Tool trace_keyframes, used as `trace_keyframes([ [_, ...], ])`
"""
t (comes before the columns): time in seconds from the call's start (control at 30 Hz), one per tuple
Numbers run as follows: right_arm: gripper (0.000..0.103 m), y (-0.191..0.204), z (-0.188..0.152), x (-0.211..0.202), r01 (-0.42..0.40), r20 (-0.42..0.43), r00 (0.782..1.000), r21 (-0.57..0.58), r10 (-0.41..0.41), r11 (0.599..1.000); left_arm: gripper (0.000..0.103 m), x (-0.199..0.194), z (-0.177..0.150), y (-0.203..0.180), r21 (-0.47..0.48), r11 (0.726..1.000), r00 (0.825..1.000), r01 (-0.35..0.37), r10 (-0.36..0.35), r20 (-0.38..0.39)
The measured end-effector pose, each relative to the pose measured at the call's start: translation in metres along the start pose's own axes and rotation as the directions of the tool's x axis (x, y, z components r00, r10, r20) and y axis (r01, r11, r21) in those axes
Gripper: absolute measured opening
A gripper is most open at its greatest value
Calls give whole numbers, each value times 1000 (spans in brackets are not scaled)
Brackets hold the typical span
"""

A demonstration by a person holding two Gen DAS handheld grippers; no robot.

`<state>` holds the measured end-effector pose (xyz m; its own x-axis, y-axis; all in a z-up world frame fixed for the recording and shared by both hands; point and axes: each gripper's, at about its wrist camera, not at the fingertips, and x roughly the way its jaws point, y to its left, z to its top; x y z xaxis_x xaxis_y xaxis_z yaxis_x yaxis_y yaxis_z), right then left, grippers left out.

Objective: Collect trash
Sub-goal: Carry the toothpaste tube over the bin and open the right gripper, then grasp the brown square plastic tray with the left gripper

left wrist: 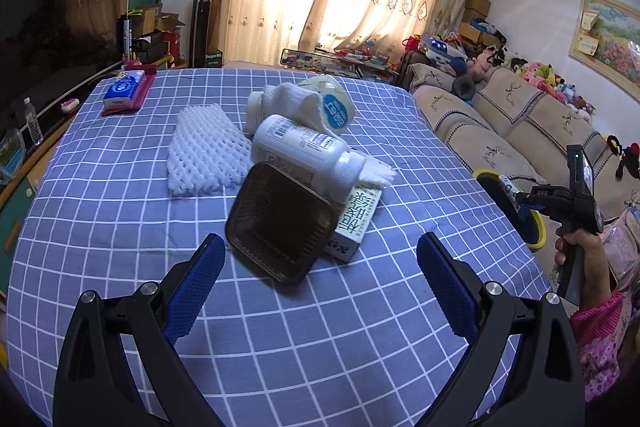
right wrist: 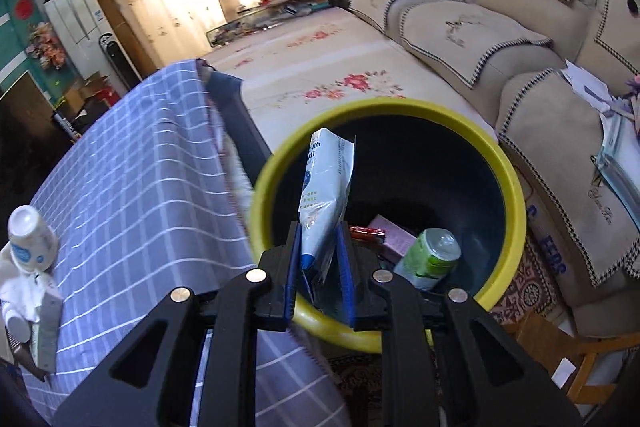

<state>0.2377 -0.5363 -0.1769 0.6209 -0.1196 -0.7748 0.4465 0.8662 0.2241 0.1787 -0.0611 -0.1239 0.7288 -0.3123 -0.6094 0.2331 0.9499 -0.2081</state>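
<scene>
**Dropping the pouch into the bin**

Holding a crumpled white-and-blue plastic pouch (right wrist: 326,195) over the round dark bin with the yellow rim (right wrist: 516,187), the right gripper (right wrist: 322,251) has its blue pads pressed in close on the pouch's lower end; the upper part stands free above the bin's mouth. The bin sits on the floor just beside the right edge of the table, against the beige sofa (right wrist: 480,27).

Judgement on the step: the pouch is already over the opening, so the release should come only once its lower end clears the near rim, which sits directly under the pads. The pouch is light and stiffly creased, so it may cling to a pad or tip sideways toward the table edge; a wide opening with the gripper pointed down into the bin should let it fall clean.

Bin contents visible: a green-and-white can (right wrist: 434,255) and a pink flat packet (right wrist: 390,237).

Left gripper (left wrist: 320,263): fingers spread wide, nothing between them, hovering over the blue checked tablecloth (left wrist: 120,235) near its front edge. Ahead of it, mid-table, the remaining trash lies in a pile: a dark square plastic tray (left wrist: 280,223), a white bottle on its side (left wrist: 304,151), a green-lettered carton (left wrist: 356,219), a white foam net sleeve (left wrist: 204,151). A blue tissue pack (left wrist: 122,89) rests at the far left corner.
</scene>
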Motion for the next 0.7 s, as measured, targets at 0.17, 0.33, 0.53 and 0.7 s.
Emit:
trace_keyframes([
  [0.17,20,-10,4,14,20,-23,1000,14,-19,1000,95,9,0,-3,-1,1000,1000,10,-10,-23],
  [0.33,37,-15,4,10,26,5,1000,31,-26,999,95,16,3,-1,-4,1000,999,11,-11,-35],
  [0.53,38,-11,4,3,3,21,1000,18,-3,1000,90,26,8,1,-17,999,998,47,-48,-42],
  [0.7,38,-12,4,1,-8,20,1000,19,7,1000,65,41,9,1,10,999,997,42,-41,-73],
])
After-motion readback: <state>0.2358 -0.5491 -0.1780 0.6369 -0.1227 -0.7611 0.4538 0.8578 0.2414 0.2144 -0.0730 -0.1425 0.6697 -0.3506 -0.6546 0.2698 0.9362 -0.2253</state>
